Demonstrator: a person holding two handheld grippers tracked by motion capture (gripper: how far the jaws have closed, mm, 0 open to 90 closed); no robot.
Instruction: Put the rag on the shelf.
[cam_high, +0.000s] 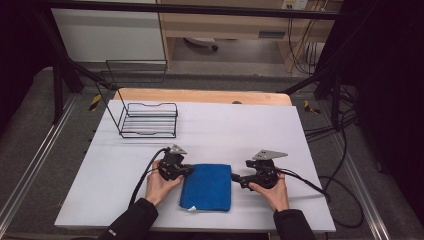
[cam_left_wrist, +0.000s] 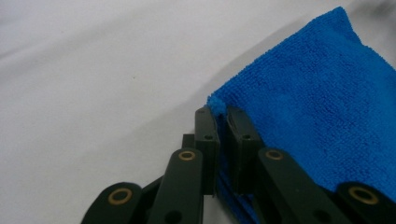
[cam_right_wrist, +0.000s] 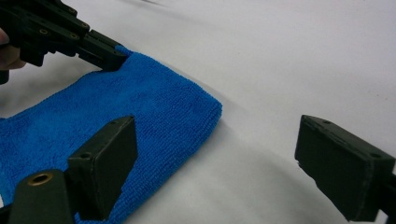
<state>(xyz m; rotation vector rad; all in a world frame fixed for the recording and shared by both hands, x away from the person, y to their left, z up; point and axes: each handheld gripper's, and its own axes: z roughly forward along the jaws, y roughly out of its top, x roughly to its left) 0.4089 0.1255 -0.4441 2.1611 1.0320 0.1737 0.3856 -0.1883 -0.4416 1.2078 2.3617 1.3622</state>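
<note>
A folded blue cloth (cam_high: 206, 187) lies flat near the front edge of the white table (cam_high: 225, 130). My left gripper (cam_high: 191, 170) is at the cloth's far left corner. In the left gripper view the gripper (cam_left_wrist: 222, 114) has its jaws pinched together on that corner of the cloth (cam_left_wrist: 317, 107). My right gripper (cam_high: 235, 177) sits low at the cloth's far right corner. In the right gripper view the gripper (cam_right_wrist: 217, 140) is open, one jaw over the cloth (cam_right_wrist: 140, 107) and the other over bare table. The left gripper (cam_right_wrist: 112, 58) shows across the cloth, gripping its corner.
A black wire rack (cam_high: 150, 120) stands at the table's back left. A wooden strip (cam_high: 200, 95) runs along the far edge. Cables (cam_high: 320, 192) trail off the right side of the table onto the floor.
</note>
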